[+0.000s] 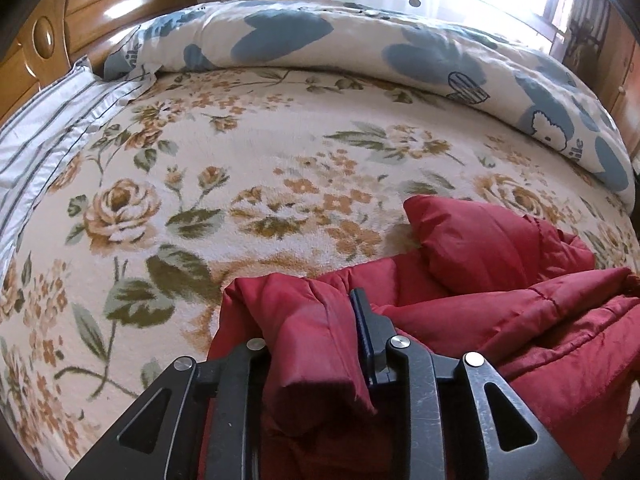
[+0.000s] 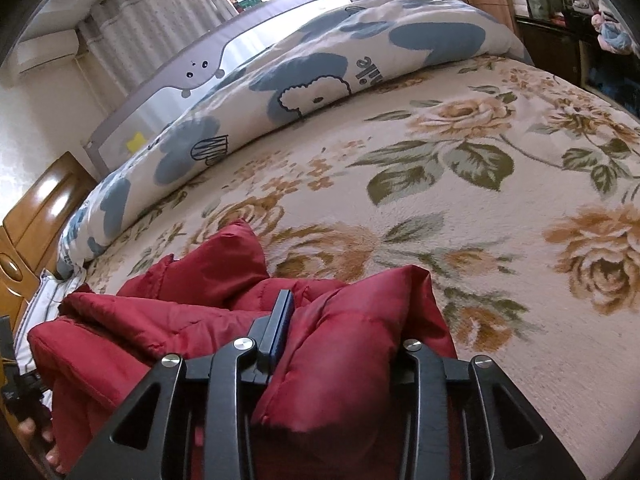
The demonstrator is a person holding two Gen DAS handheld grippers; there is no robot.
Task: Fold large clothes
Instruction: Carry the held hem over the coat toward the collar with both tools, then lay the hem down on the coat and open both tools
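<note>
Fingers of the left gripper point(image 1: 320, 320) clamp a puffy fold of the red padded jacket point(image 1: 500, 312); only the right finger point(image 1: 366, 324) shows, the other is buried in fabric. Likewise the right gripper point(image 2: 340, 312) pinches another padded fold, its left finger point(image 2: 282, 320) visible against the cloth. Between the two, the jacket lies bunched on the floral blanket point(image 1: 240, 168) covering the bed, well apart from the blue-and-white duvet point(image 1: 400, 52) rolled along the far side. A striped pillow point(image 1: 52, 128) lies by the wooden headboard point(image 1: 80, 12).
</note>
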